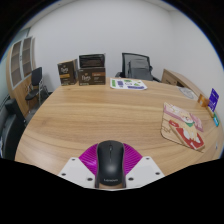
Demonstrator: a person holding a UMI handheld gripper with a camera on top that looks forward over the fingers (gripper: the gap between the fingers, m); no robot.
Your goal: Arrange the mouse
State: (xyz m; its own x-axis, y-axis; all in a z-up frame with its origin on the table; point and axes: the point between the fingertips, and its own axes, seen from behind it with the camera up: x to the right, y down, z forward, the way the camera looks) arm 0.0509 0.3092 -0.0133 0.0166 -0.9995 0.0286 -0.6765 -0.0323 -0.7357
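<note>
Counter (90,125) space is mostly bare wood out ahead, so setting the mouse (109,163) down flat with its nose pointing straight away looks like the thing to get right; I'd lower it gently so it doesn't skid. Beyond, an office chair (137,67) sits at the far edge, two dark boxes (81,71) stand near it, and some papers (128,84) lie beside those. A colourful printed sheet (183,126) lies off to the right, probably worth steering clear of. The hand-held gripper (109,172) is clenched on the black mouse, both pink pads (90,159) pressing its sides, just above the wood.
</note>
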